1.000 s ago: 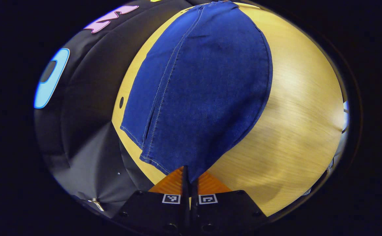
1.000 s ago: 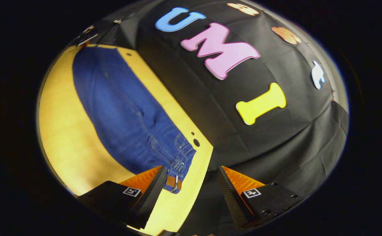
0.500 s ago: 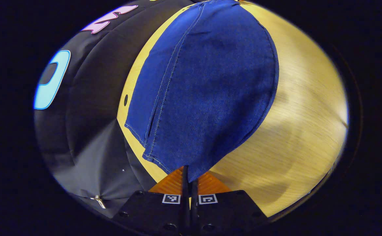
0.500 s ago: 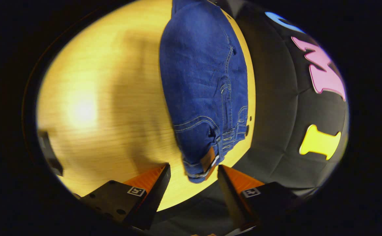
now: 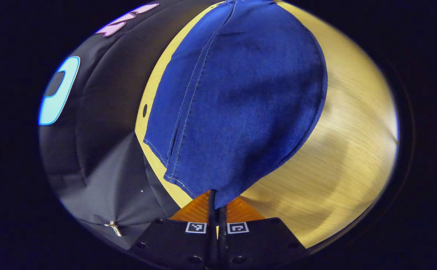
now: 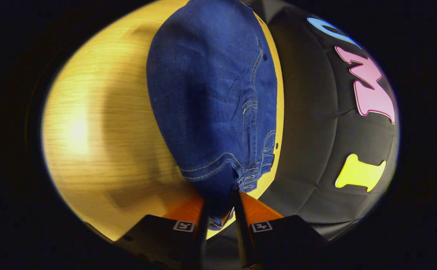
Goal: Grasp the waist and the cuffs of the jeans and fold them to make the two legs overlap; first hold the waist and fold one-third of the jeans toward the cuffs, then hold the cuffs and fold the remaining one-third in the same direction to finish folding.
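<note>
Denim jeans [image 5: 237,105] on table [image 5: 338,157], each hand-held gripper [image 5: 215,198] clamping an end.

- The jeans [image 5: 237,93] are dark blue denim with pale stitching, lying lengthwise on the table [image 5: 338,157] close along its edge by the booth wall.
- The two legs lie one upon the other, flat and smooth, with a long side seam running down the fabric.
- The cuffs [image 5: 188,180] lie at one end of the table, one hem corner raised off the wood between closed jaws.
- The waist [image 6: 241,168], seen in the right gripper view, shows a curved pocket seam, belt loops and a rivet; its corner sits between narrowed jaws.
</note>
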`<action>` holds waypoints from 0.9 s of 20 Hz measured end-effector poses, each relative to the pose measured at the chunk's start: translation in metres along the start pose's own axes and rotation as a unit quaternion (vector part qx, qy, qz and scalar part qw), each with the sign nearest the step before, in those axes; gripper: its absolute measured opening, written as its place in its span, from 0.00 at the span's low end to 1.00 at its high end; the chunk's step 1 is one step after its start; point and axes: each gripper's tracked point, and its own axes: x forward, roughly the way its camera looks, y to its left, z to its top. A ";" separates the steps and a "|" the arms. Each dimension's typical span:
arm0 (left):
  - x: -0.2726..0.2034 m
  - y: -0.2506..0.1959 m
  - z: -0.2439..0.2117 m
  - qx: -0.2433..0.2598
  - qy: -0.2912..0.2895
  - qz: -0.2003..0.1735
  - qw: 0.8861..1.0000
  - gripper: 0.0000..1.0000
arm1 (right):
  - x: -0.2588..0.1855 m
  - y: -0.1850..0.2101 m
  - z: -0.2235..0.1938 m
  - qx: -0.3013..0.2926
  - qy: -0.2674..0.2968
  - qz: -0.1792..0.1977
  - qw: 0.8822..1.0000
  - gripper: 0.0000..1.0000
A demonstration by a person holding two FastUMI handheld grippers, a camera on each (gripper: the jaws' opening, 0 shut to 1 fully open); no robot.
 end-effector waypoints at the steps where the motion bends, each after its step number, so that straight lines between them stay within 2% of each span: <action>1: 0.000 0.000 0.000 -0.002 0.002 0.002 1.000 0.06 | 0.005 0.002 0.000 0.003 -0.005 0.002 1.000 0.27; 3: 0.000 -0.001 0.001 -0.001 0.006 0.004 1.000 0.06 | 0.001 0.005 0.000 0.012 -0.014 0.032 0.999 0.09; 4: 0.000 -0.001 0.002 -0.001 0.007 0.004 1.000 0.06 | -0.001 0.007 -0.002 0.012 -0.018 0.045 0.999 0.12; 9: 0.001 -0.005 -0.004 -0.006 0.009 -0.009 1.000 0.06 | -0.029 0.030 -0.008 -0.023 -0.035 0.094 0.995 0.12; 12: 0.001 -0.005 -0.005 -0.025 0.010 -0.037 0.999 0.06 | -0.052 0.040 -0.015 -0.036 -0.035 0.111 0.993 0.12; 15: -0.009 -0.002 0.012 -0.098 -0.003 -0.087 0.991 0.06 | -0.077 0.024 -0.017 -0.016 -0.035 0.102 0.994 0.11; 17: -0.021 0.007 0.027 -0.109 -0.024 -0.110 0.988 0.06 | -0.100 -0.007 -0.007 -0.006 -0.046 0.085 0.995 0.11; 18: -0.026 0.013 0.033 -0.111 -0.026 -0.133 0.985 0.06 | -0.106 -0.024 -0.001 -0.001 -0.051 0.079 0.996 0.11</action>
